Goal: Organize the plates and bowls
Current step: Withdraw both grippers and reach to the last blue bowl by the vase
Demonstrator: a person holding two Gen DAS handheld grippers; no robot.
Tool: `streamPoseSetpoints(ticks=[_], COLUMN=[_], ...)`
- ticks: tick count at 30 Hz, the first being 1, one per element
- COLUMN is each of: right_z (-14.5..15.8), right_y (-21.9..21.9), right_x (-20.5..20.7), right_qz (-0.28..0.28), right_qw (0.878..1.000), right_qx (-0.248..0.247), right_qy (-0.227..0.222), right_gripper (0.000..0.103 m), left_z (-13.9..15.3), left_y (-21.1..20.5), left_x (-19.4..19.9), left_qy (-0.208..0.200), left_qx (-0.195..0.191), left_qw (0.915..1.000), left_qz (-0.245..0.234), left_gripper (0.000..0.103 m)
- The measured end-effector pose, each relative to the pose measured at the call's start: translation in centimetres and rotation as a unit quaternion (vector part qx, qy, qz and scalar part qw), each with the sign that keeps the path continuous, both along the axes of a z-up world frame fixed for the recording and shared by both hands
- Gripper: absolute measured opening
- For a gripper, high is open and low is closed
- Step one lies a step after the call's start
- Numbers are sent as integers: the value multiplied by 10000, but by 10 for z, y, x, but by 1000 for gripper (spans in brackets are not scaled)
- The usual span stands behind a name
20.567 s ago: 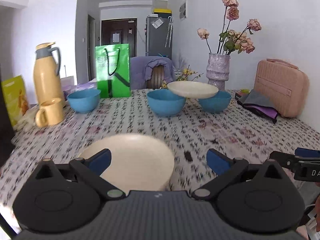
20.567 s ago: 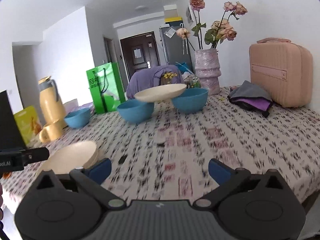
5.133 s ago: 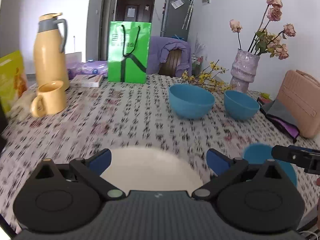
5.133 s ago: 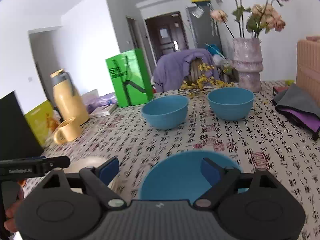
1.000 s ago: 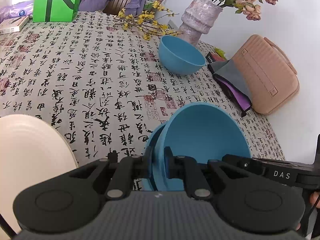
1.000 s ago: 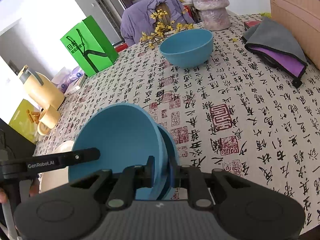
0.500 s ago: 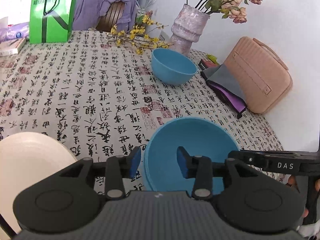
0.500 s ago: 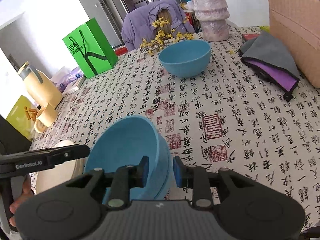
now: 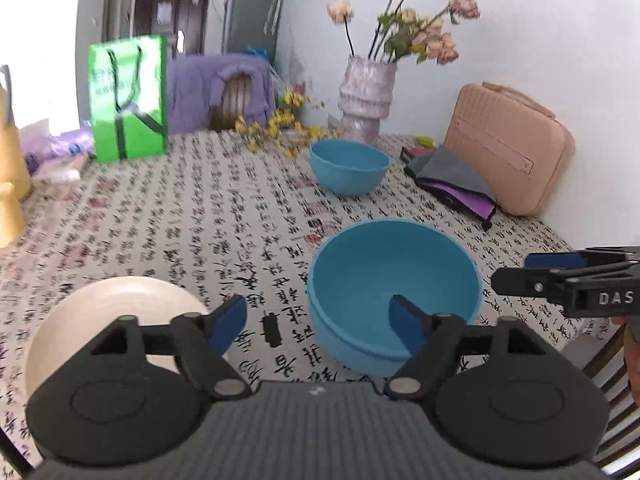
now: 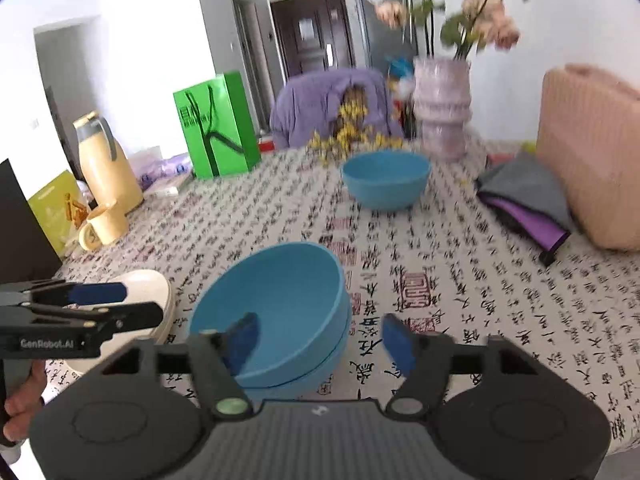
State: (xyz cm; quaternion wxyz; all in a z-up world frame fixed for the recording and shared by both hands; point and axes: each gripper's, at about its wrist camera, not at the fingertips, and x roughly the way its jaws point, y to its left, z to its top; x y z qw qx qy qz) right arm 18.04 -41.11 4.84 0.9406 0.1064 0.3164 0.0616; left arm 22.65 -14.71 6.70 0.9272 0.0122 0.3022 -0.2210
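Two blue bowls point(image 9: 394, 288) point(image 10: 280, 300) sit nested on the patterned tablecloth right in front of both grippers. My left gripper point(image 9: 318, 320) has its jaws opening; the stack's left rim shows between the fingers, and the pads are off it. My right gripper point(image 10: 320, 338) is also opening, with the stack's right rim between its fingers and untouched. Each gripper appears in the other's view: the right gripper point(image 9: 560, 276) and the left gripper point(image 10: 80, 304). A third blue bowl point(image 9: 349, 166) point(image 10: 386, 178) stands farther back. Cream plates point(image 9: 116, 312) point(image 10: 148, 288) lie left of the stack.
At the back stand a green bag point(image 9: 128, 100), a vase of flowers point(image 9: 366, 96) and a chair draped in purple point(image 10: 332, 104). A pink case point(image 9: 508, 148) and folded cloth point(image 9: 452, 184) lie right. A yellow flask point(image 10: 106, 164) and mug point(image 10: 104, 226) stand left.
Both grippers were shut on the upper bowl's rim; they have let go, spread their jaws and drawn back and upward. The bowl now rests nested in the lower one.
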Motion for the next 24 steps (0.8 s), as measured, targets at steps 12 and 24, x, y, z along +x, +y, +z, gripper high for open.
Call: streamPoseSetpoints(ticks=[12,24], right_z=[-28,-50], right_y=[29,29], right_x=[-91,-107], right_qz=[-349,-976], right_qw=[9953,9893], right_qx=[279,-260], right_qy=[-864,-1052], right_gripper=[87,100], left_z=[-11,-21], left_y=[24,11], left_x=[-73,-76], left_qy=[-1069,-1090], left_qx=[-95,-21], left_qw=[9936,9940], left_qz=[362,124], left_gripper=[102,103])
